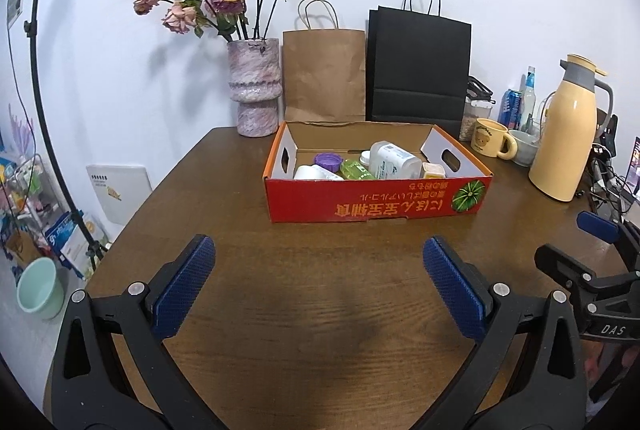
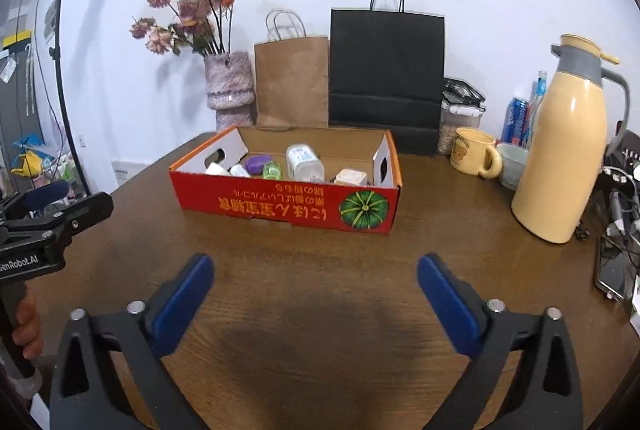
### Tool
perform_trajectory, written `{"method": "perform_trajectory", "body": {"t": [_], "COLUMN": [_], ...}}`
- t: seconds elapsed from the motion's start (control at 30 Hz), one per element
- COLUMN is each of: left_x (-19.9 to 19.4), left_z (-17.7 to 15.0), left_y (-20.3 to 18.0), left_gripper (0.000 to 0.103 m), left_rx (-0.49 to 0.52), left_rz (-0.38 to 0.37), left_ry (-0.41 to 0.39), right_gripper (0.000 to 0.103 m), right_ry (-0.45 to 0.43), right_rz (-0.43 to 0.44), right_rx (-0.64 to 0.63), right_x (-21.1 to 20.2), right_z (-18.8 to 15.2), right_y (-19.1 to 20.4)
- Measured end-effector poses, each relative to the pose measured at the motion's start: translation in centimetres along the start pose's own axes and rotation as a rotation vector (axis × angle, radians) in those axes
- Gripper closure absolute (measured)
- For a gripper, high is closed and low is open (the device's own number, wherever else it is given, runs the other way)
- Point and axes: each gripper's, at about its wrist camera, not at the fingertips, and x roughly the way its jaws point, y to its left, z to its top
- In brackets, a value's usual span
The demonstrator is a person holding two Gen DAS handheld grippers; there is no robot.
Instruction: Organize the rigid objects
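Observation:
A red cardboard box (image 1: 376,200) (image 2: 260,204) stands on the brown wooden table. Inside lie a white bottle (image 1: 394,160) (image 2: 305,162), a purple lid (image 1: 328,161) (image 2: 257,164), a green container (image 1: 356,169) (image 2: 273,170), a white jar (image 1: 314,173) and a small cream tub (image 1: 433,170) (image 2: 351,177). My left gripper (image 1: 318,250) is open and empty over bare table in front of the box. My right gripper (image 2: 316,266) is open and empty, also short of the box. The right gripper shows at the left wrist view's right edge (image 1: 596,230); the left one at the right wrist view's left edge (image 2: 56,218).
A vase of dried roses (image 1: 256,86) (image 2: 230,86), a brown paper bag (image 1: 324,74) and a black paper bag (image 1: 418,66) stand behind the box. A yellow mug (image 2: 476,152), a bowl, cans and a cream thermos jug (image 2: 568,150) stand right. Cables and a phone (image 2: 610,272) lie far right.

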Motion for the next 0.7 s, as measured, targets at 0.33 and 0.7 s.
{"method": "perform_trajectory", "body": {"t": [0.33, 0.7], "left_x": [-2.2, -2.8], "left_z": [-1.3, -1.5], "left_y": [-0.5, -0.4], "left_gripper": [0.000, 0.000], "left_rx": [0.015, 0.009], "left_rz": [-0.006, -0.011], "left_ry": [-0.018, -0.024], "right_gripper": [0.000, 0.000], "right_ry": [-0.022, -0.040], "right_rz": [0.017, 0.024], "right_rx": [0.004, 0.003], "right_x": [-2.2, -3.0], "right_z": [-0.9, -0.8], "right_y": [0.6, 1.1]}}
